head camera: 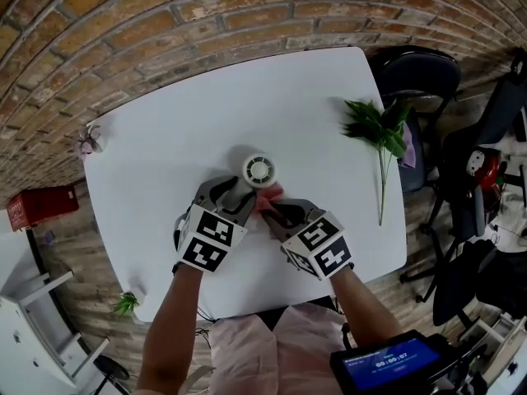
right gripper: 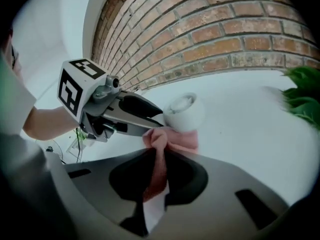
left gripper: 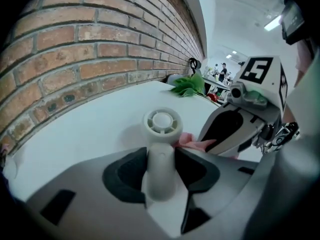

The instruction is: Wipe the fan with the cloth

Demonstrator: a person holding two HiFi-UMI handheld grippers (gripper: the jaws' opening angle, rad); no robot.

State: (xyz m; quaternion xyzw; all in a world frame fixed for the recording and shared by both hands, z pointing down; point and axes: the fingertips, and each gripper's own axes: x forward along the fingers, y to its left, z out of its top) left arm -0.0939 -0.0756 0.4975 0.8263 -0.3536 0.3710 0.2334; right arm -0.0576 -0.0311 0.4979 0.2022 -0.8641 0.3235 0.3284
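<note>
I think the wiping has only just started, and most of the fan is left to rub. My left gripper has its jaws half closed on the fan's handle, and the round head sticks out past their tips. My right gripper pinches the pink cloth tight. The cloth's front end looks pressed against the fan's head.

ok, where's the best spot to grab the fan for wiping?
Take the fan by its handle, coming from the person's side. The handle is a slim stem sticking back from the round head, which leaves that head free for the cloth. The left gripper grips it there.
</note>
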